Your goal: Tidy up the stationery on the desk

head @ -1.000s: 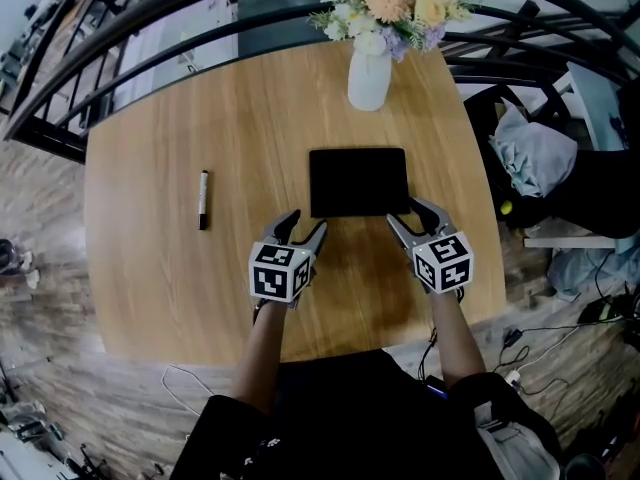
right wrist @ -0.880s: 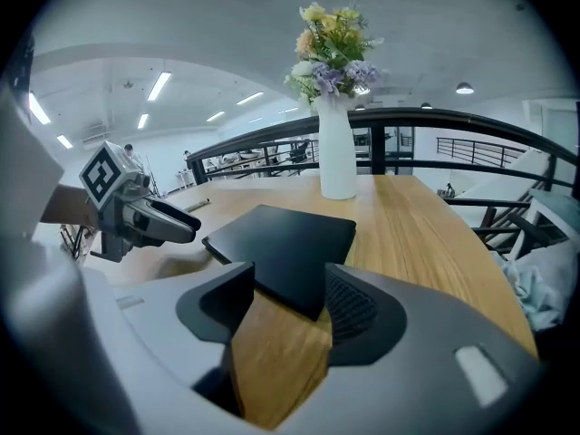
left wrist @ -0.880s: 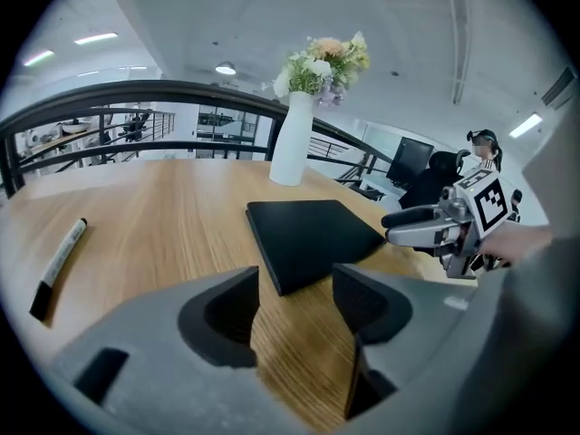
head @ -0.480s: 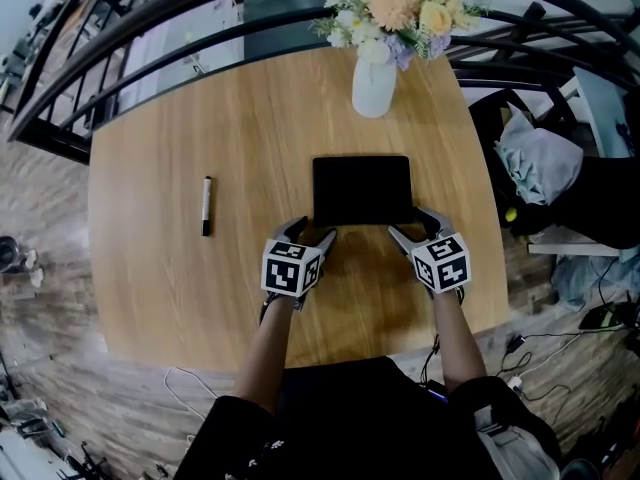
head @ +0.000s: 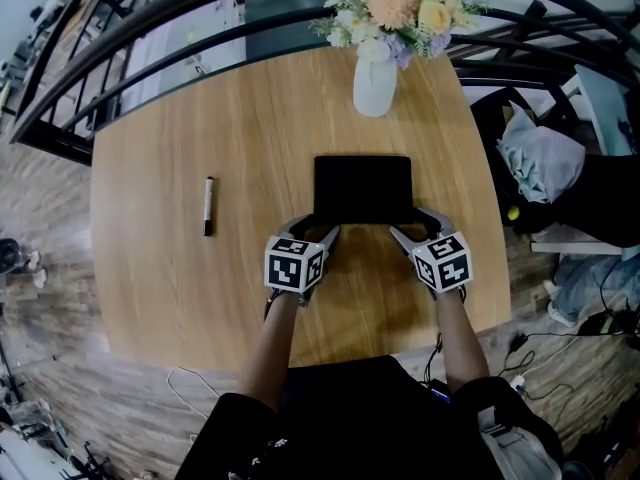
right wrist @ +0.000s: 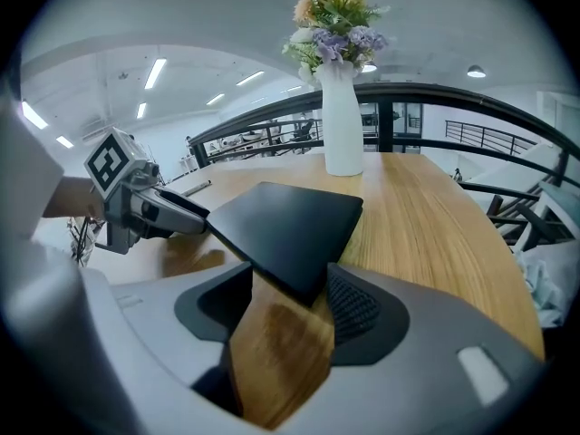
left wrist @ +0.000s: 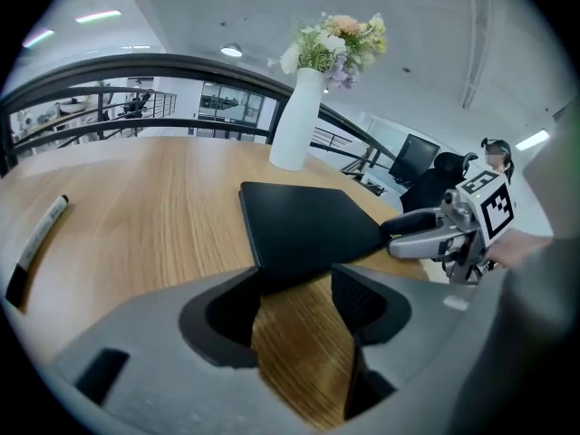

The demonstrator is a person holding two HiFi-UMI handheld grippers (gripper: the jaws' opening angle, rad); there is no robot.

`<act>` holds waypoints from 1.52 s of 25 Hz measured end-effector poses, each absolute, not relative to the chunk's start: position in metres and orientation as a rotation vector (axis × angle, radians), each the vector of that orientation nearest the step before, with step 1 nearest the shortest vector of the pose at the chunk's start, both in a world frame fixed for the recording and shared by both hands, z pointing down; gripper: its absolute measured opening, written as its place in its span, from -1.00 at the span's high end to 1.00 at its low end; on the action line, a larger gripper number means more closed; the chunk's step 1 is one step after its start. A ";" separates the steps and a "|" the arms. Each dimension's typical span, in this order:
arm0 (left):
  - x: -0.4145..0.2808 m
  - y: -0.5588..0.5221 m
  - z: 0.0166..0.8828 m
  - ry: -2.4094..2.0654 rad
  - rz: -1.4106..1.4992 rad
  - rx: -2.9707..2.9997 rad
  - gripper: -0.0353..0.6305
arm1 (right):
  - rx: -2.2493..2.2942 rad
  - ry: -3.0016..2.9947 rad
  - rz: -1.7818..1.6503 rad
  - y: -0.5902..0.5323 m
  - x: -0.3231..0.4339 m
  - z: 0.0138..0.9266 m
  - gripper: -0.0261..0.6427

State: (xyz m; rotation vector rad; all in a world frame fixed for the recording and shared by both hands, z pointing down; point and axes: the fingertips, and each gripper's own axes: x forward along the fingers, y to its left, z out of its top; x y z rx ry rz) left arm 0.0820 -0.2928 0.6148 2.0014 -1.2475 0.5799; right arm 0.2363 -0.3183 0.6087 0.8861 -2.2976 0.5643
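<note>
Holding a bunch of peach, white and purple flowers (head: 395, 3) in a tall white vase (head: 375, 86), standing upright at the far edge of the table (head: 180, 108).

Lying flat in the middle of the table, a little in front of the vase and not touching it: a thin black pad (head: 362, 188). Lying well off to the pad's left, all by itself: a black-and-white marker pen (head: 208, 205).

Pointing the left gripper (head: 318, 228) at the pad's near left corner, jaws apart after just closing a little, the corner poking in between them with nothing squeezing it. Pointing the right gripper (head: 410, 223) at the near right corner, jaws wide apart after just opening, that corner sitting between them too, not pinched.

Curving round the far side, a dark metal railing (head: 150, 28). Piling up on the right, off the table, some grey cloth (head: 540, 158).

Showing light wood with straight lines on a table with rounded corners, a smooth vase, and a dull, flat pad with soft round corners.
</note>
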 end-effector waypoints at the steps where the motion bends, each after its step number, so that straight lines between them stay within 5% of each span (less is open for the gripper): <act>1: 0.081 -0.293 0.615 -1.249 0.585 2.004 0.19 | 0.885 -2.298 0.565 -0.318 0.236 0.608 0.13; 38: 0.002 -0.243 0.618 -1.243 0.673 2.035 0.35 | 0.800 -2.229 0.580 -0.201 0.165 0.610 0.13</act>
